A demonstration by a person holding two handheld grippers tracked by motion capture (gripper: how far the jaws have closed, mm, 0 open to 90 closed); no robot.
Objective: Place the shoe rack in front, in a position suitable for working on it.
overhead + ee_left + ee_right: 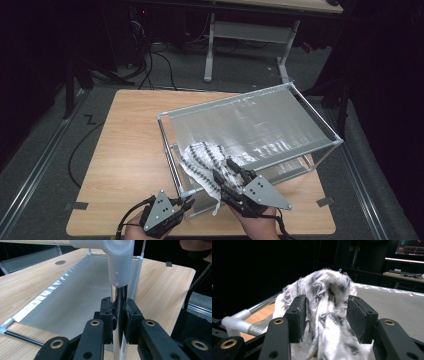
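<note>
The left gripper [119, 322] is clamped on the shiny upright post [119, 293] at the near corner of the rack [320, 120], its two black jaws pressed against the metal from either side, just under the white corner joint [117, 262]. In the high view this left gripper [186, 203] sits at the near-left corner of the rack, by the table's near edge, with the person's hand behind it.

The right gripper [325, 317] has its jaws apart, with the black-and-white cloth [329, 302] bunched up between them; the left pad touches the fabric, while the right pad stands a little off it. In the high view the right gripper [236, 176] lies just to the right of the left one, pointing up and away over the rack's near rail.

The cloth [205, 160] is draped over the near-left part of the rack's grey mesh top [260, 125], one end hanging down past the rail just beside the left gripper. The rack stands on the wooden table [130, 145], which stretches bare to the left of both grippers.
</note>
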